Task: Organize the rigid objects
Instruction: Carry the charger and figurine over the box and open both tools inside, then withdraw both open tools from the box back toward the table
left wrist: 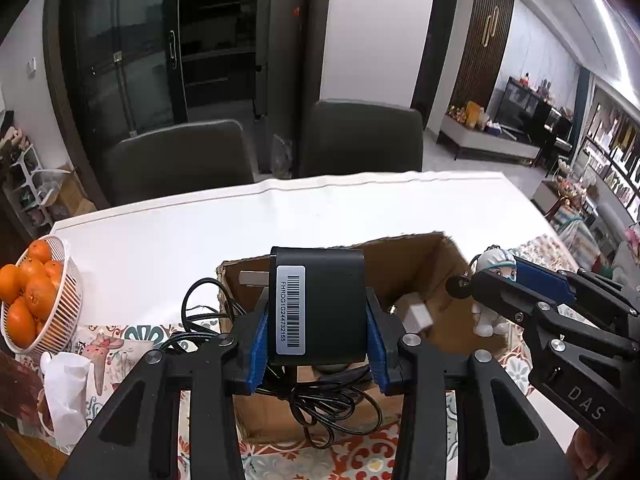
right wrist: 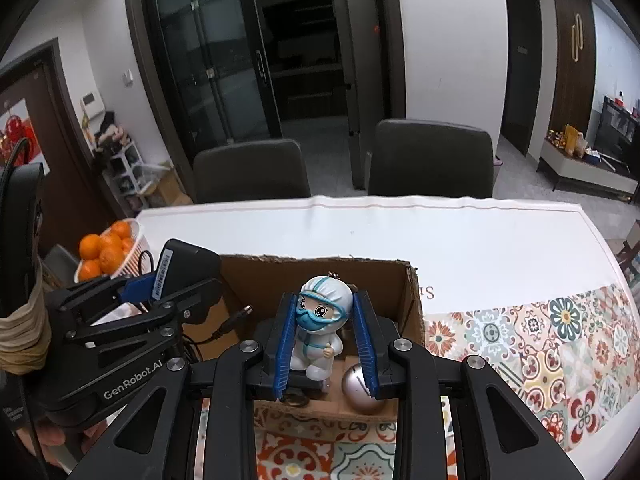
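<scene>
While both grippers hang over the open cardboard box, the left gripper clamps a black power adapter with its cable trailing into the box, and the right gripper pinches a masked figurine. Each piece probably wants lowering close to the box floor before release, so neither tumbles. Only the right wrist view shows a silver ball near the figurine; only the left shows a small white block inside.

The cardboard box sits on the table, with the basket of oranges to its left. Two chairs stand behind the table.
</scene>
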`<action>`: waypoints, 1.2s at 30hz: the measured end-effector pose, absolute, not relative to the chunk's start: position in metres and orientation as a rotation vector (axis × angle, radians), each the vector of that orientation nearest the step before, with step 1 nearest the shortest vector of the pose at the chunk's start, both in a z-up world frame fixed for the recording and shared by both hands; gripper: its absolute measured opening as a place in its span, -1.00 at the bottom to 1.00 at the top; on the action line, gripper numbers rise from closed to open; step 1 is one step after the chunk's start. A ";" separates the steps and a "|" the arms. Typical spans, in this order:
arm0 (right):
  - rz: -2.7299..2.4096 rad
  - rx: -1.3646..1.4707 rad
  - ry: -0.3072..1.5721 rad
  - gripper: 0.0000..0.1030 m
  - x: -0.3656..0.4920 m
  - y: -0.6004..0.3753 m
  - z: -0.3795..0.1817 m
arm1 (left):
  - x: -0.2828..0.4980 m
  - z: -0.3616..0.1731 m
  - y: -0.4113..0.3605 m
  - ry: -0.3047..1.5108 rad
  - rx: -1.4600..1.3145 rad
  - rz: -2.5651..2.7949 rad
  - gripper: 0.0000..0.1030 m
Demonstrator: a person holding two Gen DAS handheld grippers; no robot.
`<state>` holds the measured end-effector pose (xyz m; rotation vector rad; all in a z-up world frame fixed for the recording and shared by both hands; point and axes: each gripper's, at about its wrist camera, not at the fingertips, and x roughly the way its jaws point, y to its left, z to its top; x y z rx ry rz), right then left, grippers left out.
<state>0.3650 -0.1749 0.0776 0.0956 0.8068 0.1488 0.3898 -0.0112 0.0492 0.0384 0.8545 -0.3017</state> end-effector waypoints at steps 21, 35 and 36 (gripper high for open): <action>0.226 0.145 0.997 -0.42 0.406 -0.180 0.011 | 0.417 0.008 -0.022 0.959 0.059 -0.305 -0.13; 0.197 0.115 0.936 -0.35 0.372 -0.181 0.027 | 0.371 0.030 -0.011 0.848 0.115 -0.235 0.10; 0.196 0.110 0.928 -0.34 0.369 -0.181 0.030 | 0.364 0.033 -0.009 0.839 0.114 -0.232 0.10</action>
